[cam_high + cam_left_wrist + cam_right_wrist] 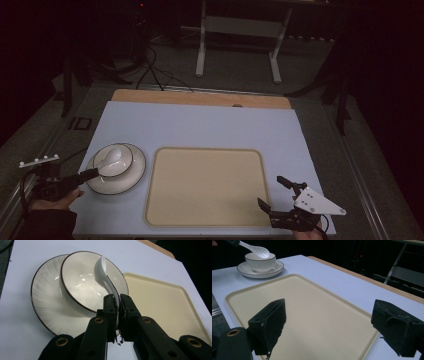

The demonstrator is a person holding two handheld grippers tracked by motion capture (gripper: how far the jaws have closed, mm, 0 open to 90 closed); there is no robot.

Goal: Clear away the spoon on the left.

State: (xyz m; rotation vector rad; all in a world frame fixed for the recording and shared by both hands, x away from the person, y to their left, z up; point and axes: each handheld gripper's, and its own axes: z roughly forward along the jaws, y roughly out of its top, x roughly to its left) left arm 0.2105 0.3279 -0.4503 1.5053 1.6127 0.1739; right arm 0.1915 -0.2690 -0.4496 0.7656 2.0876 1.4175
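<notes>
Though handle-hidden, spoon [103, 275] pinched in left tongs [117, 305] — right tongs [332, 327] wide; empty.

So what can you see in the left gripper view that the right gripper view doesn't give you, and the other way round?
The left gripper view alone shows the left gripper shut on the handle of the white spoon, seen close up, and the inside of the bowl. The right gripper view alone shows the right gripper wide open and holding nothing, low over the tray, plus the dark room beyond. Both show the bowl on its saucer, the spoon above it, the cream tray and the pale blue table.
</notes>
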